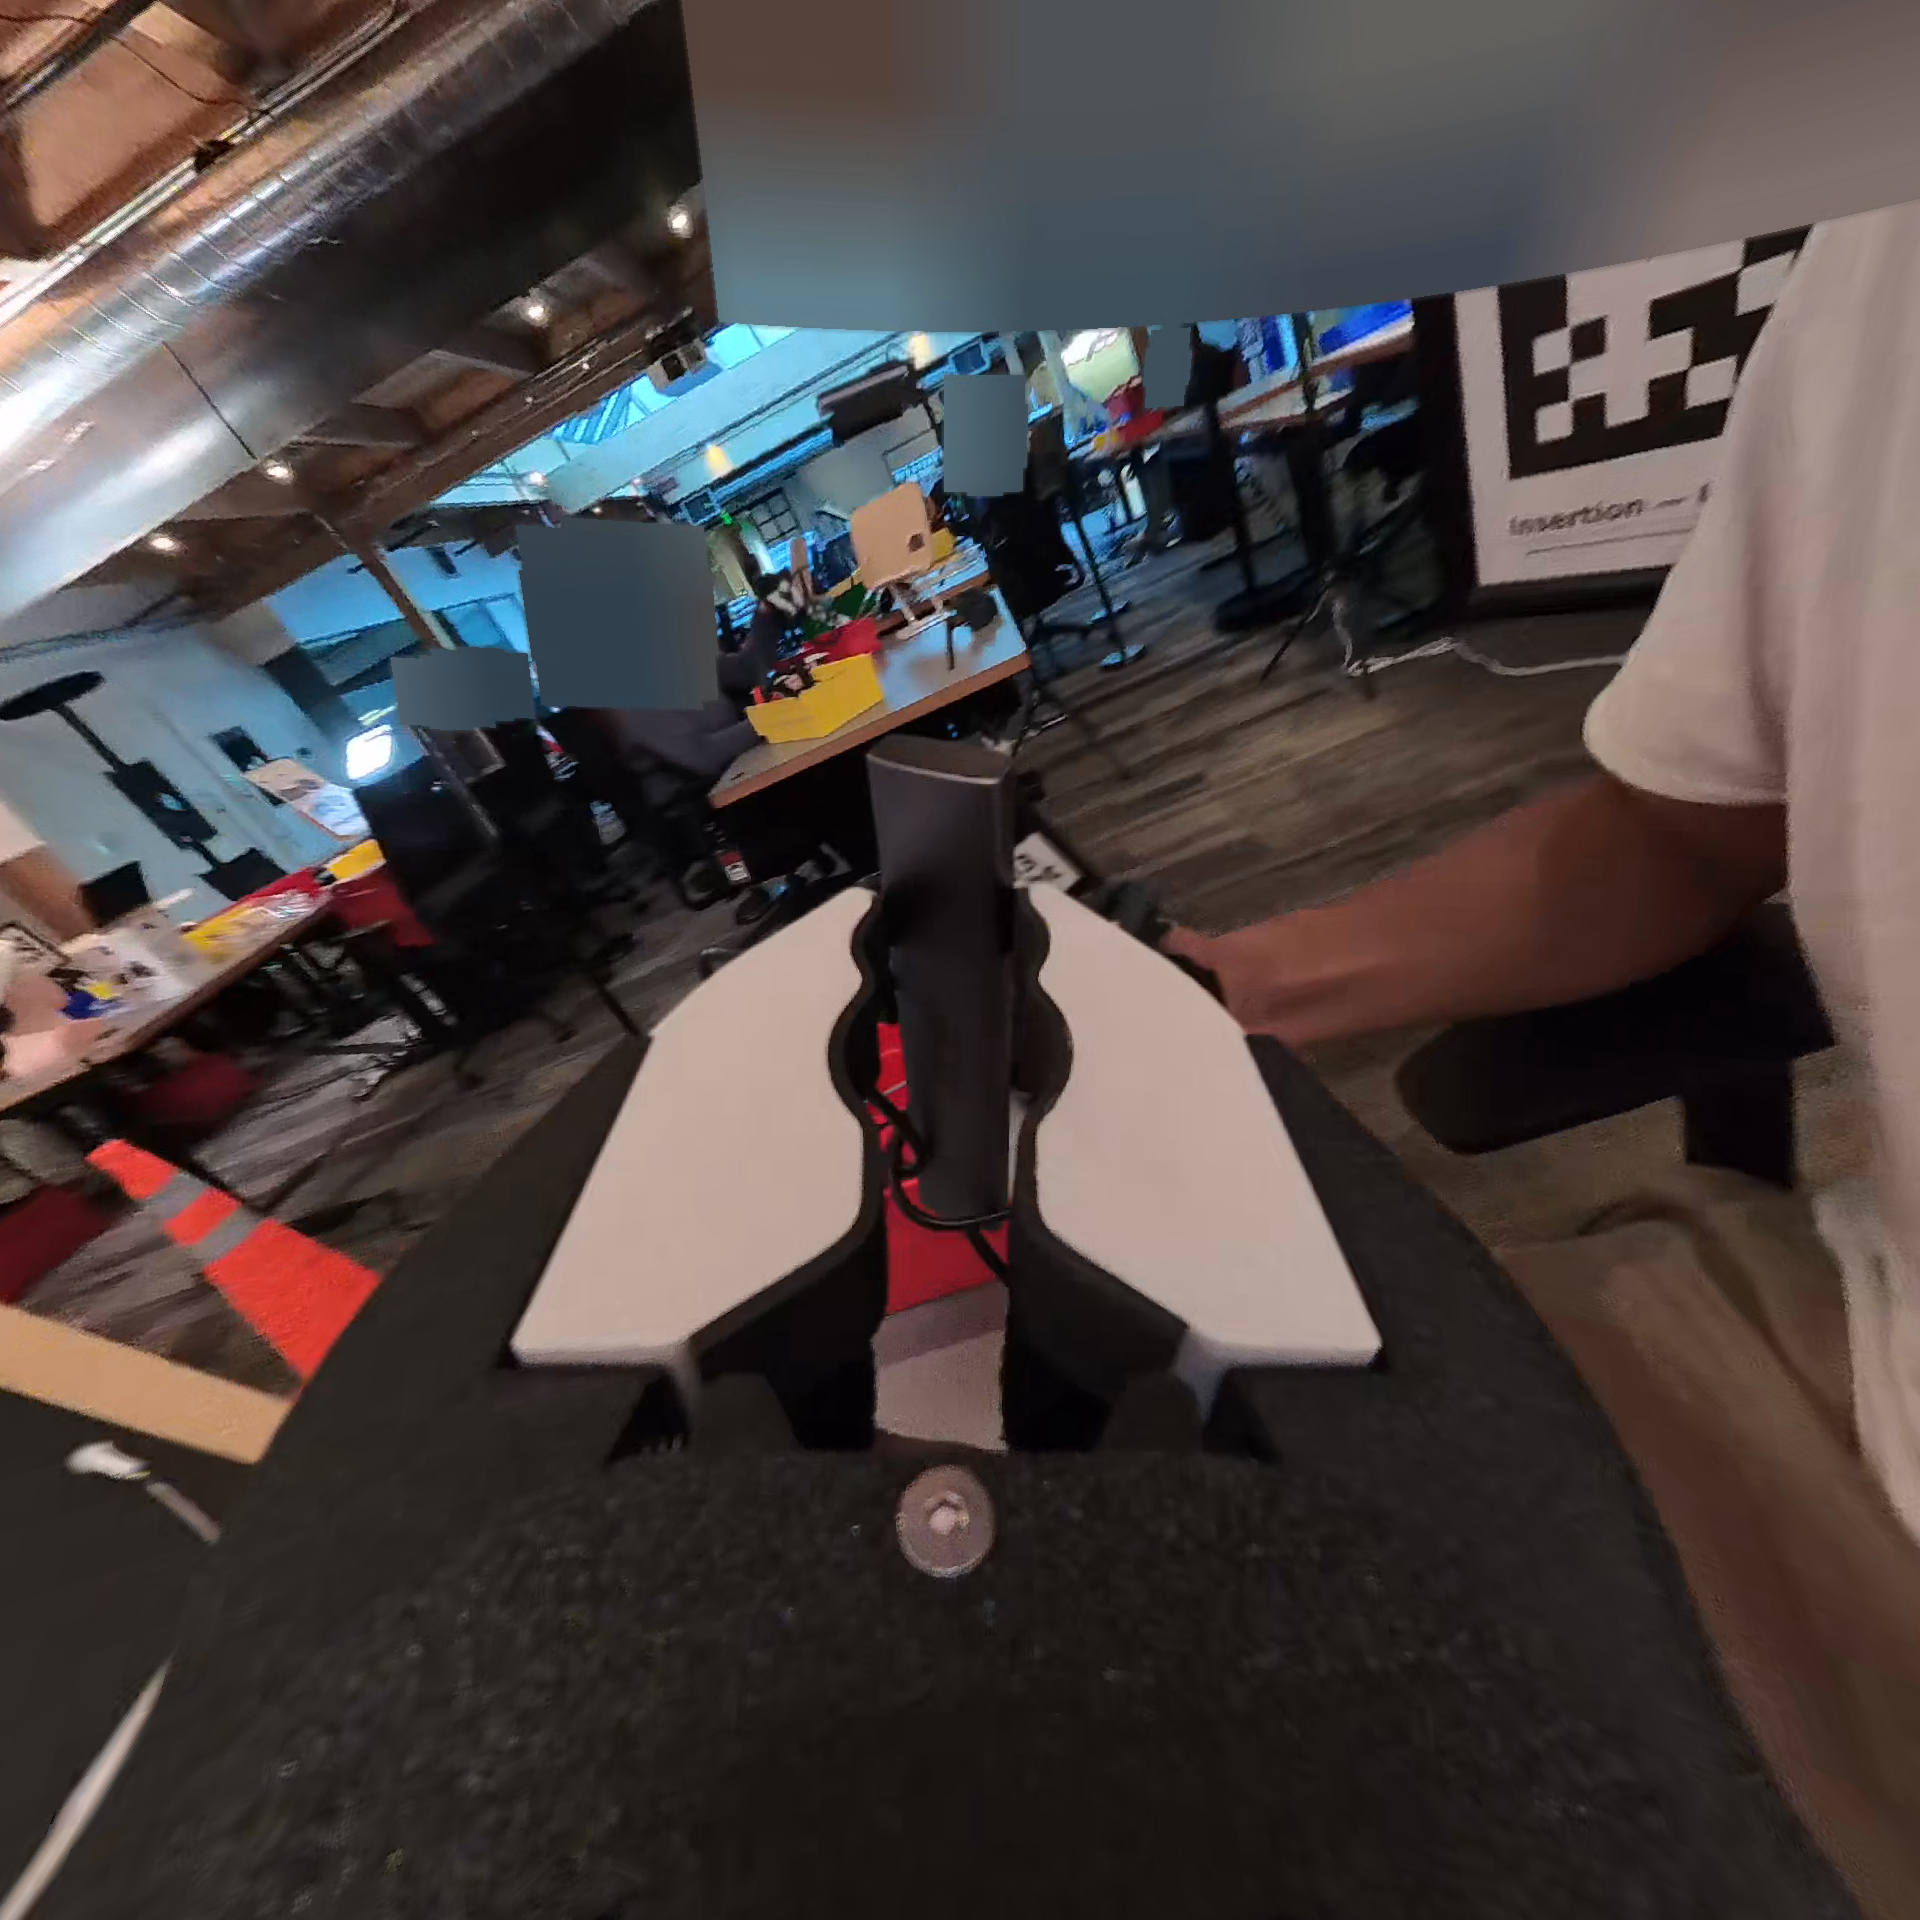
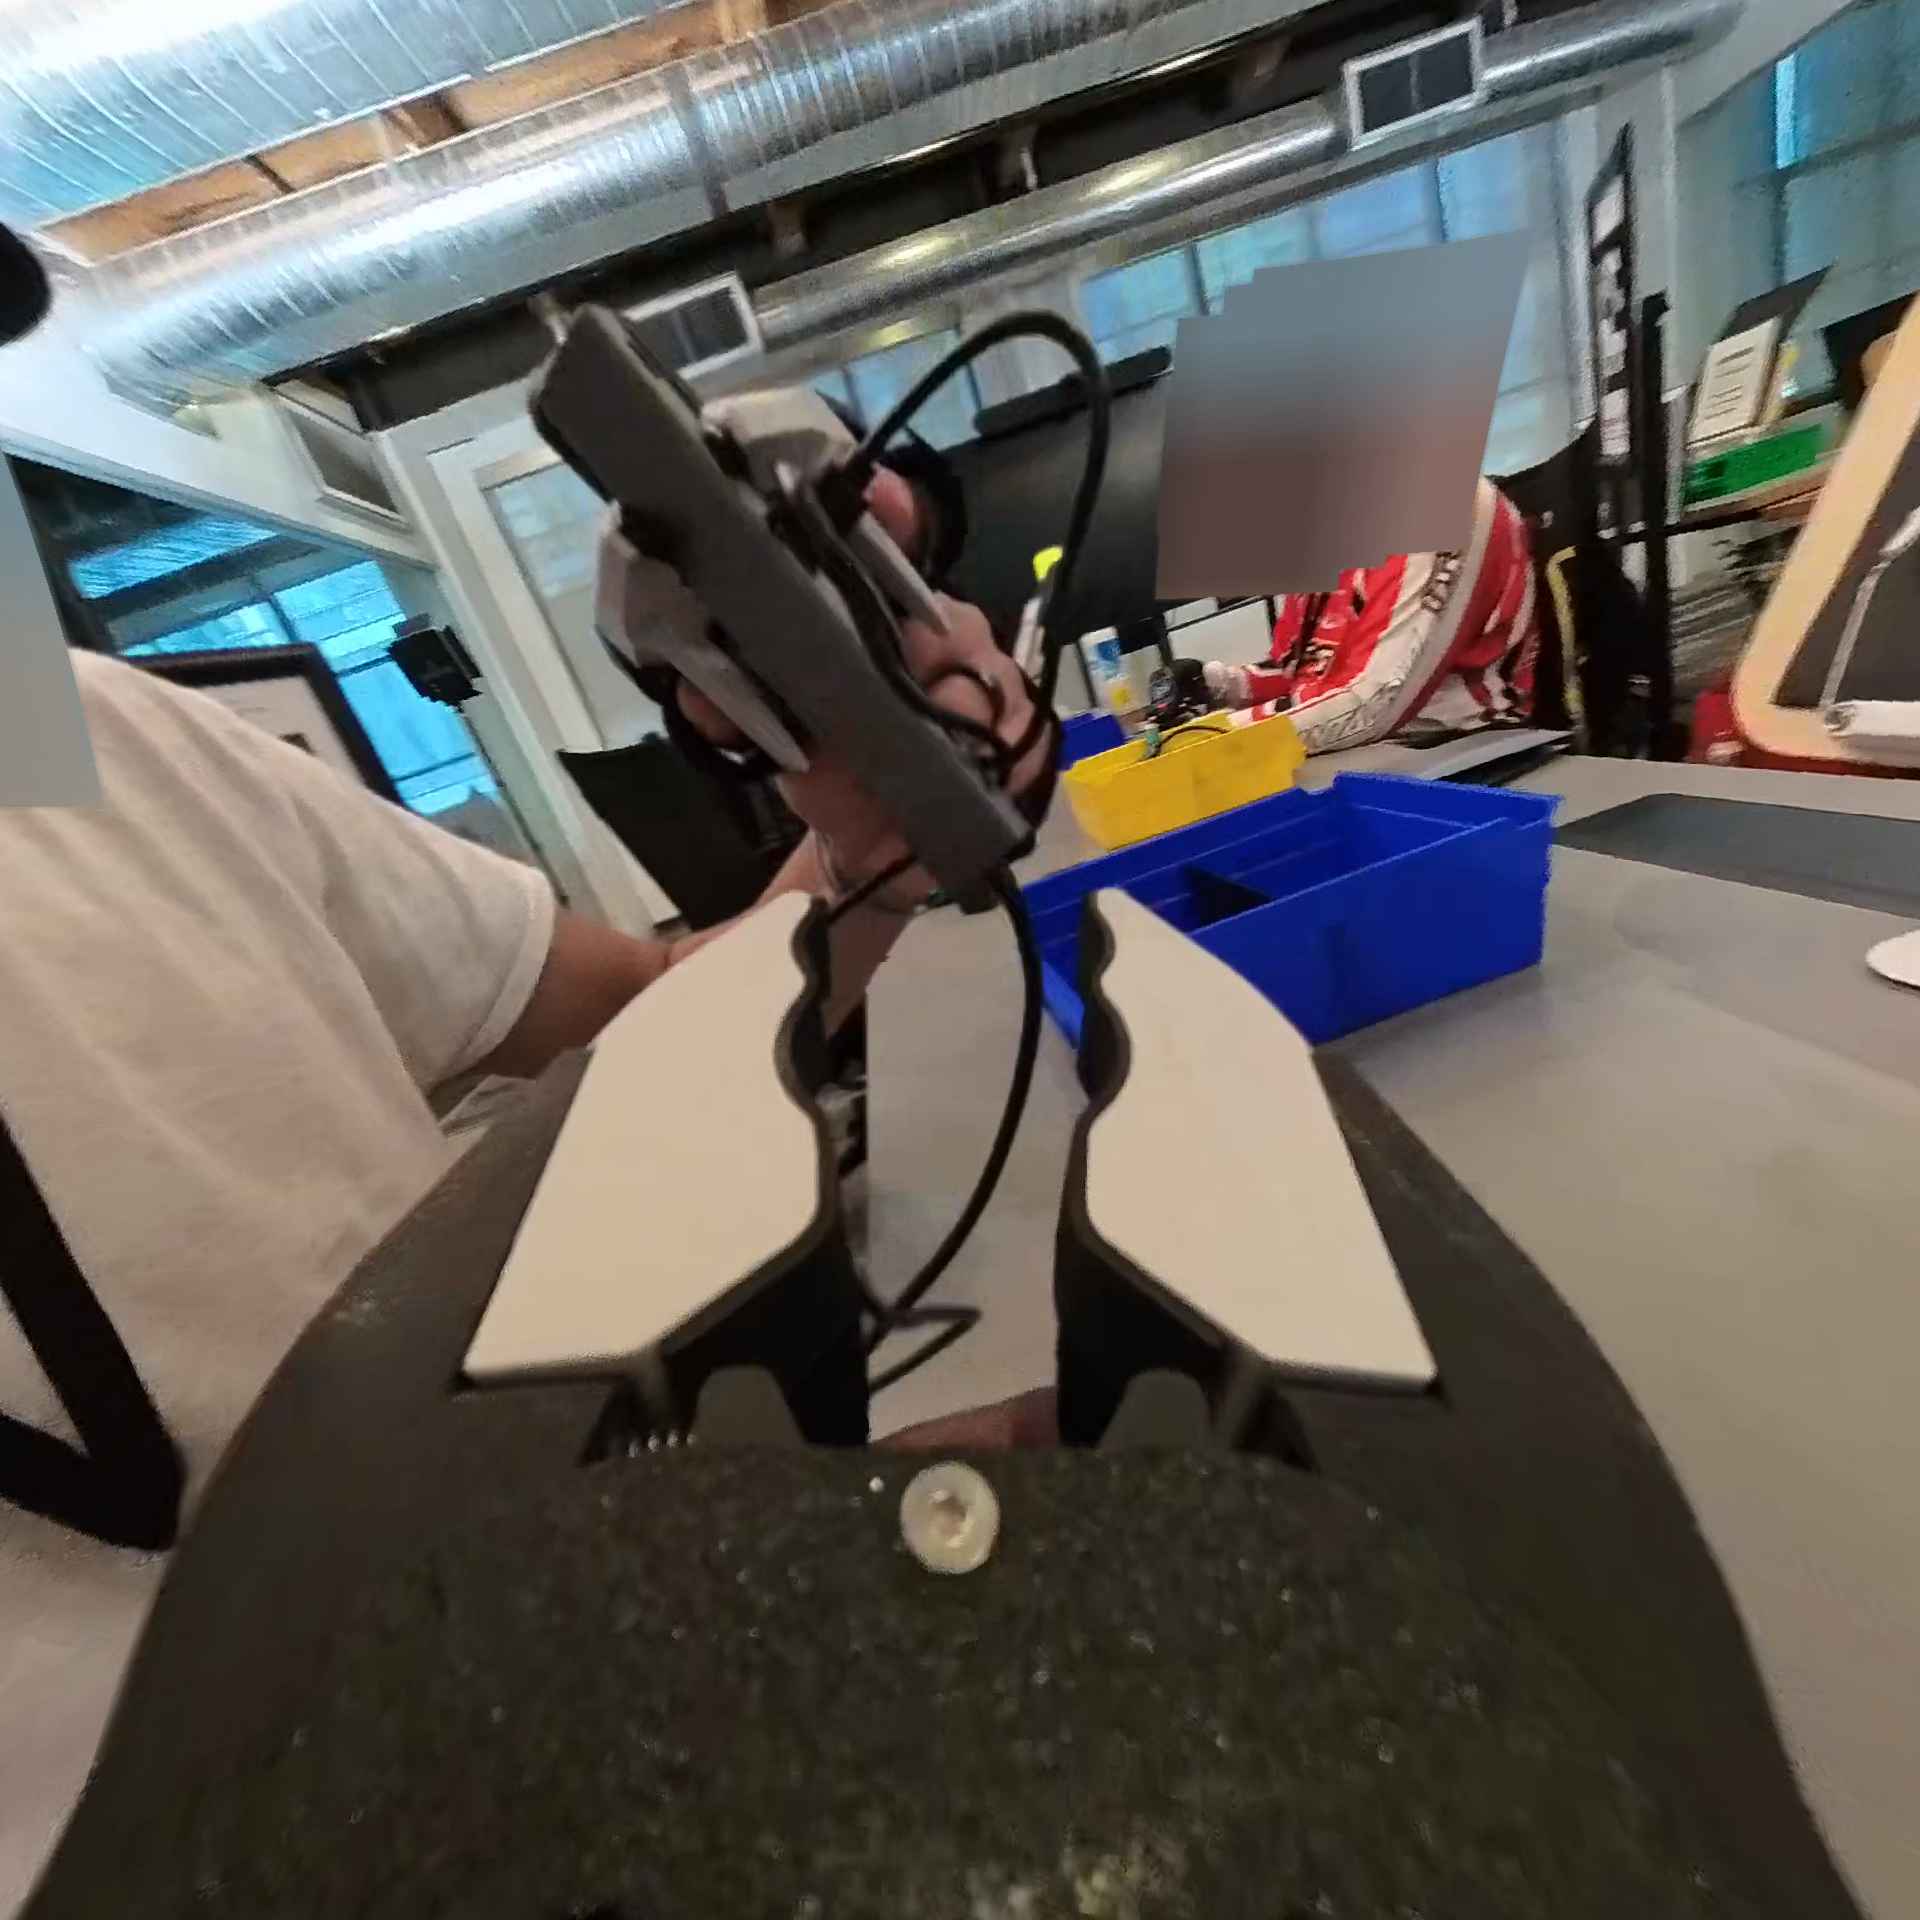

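My left gripper is shut on a dark grey flat device and holds it up in the air, its far end sticking out past the fingertips. A black cable hangs from its near end. In the right wrist view the left gripper, held by a hand, grips the same device at a tilt above the table. The cable loops over it and drops between the fingers of my right gripper, which is open and holds nothing.
A grey table carries a blue divided bin and a yellow bin behind it. A person in red and white sits across. The holder's white shirt fills the left. An orange cone lies on the floor. Across from one pair of fingers to the other is roughly 9 cm.
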### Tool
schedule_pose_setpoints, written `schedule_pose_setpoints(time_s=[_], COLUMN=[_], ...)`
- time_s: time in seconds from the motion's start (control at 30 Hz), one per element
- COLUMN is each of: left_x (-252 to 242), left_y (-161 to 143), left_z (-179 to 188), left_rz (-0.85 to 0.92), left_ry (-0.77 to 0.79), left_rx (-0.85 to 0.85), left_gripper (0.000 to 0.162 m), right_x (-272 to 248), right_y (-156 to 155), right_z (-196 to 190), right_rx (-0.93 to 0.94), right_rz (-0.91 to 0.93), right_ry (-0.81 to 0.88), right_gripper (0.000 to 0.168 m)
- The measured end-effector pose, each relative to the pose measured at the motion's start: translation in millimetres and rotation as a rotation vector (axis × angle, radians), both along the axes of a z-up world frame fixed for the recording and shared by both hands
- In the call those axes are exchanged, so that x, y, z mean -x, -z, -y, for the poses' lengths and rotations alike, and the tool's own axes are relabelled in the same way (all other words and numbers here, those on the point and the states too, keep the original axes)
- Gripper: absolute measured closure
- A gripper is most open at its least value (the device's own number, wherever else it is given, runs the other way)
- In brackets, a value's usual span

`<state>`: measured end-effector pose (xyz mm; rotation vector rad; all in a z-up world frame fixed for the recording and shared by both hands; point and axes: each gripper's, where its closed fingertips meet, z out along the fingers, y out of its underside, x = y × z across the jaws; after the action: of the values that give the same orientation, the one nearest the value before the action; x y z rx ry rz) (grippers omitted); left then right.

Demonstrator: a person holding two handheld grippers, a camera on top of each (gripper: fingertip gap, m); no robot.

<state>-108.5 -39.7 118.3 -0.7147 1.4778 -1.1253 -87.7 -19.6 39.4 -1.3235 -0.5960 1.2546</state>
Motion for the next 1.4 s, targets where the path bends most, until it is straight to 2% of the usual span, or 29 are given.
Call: schedule_pose_setpoints(time_s=[0.1,0.13,0.27,0.3,0.37,0.5,0.63,0.73,0.9,1.1,1.4], left_x=[-4,-5,2,5,13,30,45,60,72,70,58], left_y=[19,25,42,48,62,95,129,145,156,158,181], left_z=[4,3,-5,-11,-27,-40,-46,-54,-51,-28,-12], left_rz=[0.007,0.006,-0.018,-0.04,-0.094,-0.23,-0.371,-0.418,-0.439,-0.443,-0.517], left_ry=[0.032,0.034,-0.012,-0.049,-0.153,-0.24,-0.326,-0.428,-0.434,-0.28,-0.251], left_rx=[0.083,0.107,0.154,0.18,0.237,0.338,0.254,0.124,0.118,0.177,0.115], left_gripper=[0.14,0.14,0.14,0.14,0.141,0.132,0.125,0.126,0.129,0.134,0.146], right_x=[14,18,30,31,30,30,35,40,44,52,63], right_y=[1,2,20,25,38,62,75,76,88,105,114], right_z=[2,4,-2,-6,-14,-25,-28,-27,-22,-11,2], right_rx=[0.054,0.066,0.074,0.052,-0.007,-0.202,-0.332,-0.319,-0.224,-0.157,-0.22], right_rz=[-0.062,-0.08,-0.029,0.012,0.14,0.453,0.663,0.65,0.519,0.503,0.602], right_ry=[-0.175,-0.225,-0.272,-0.235,-0.122,0.105,0.205,0.195,0.117,0.015,-0.003], right_gripper=[0.124,0.129,0.139,0.141,0.156,0.156,0.157,0.157,0.157,0.157,0.157])
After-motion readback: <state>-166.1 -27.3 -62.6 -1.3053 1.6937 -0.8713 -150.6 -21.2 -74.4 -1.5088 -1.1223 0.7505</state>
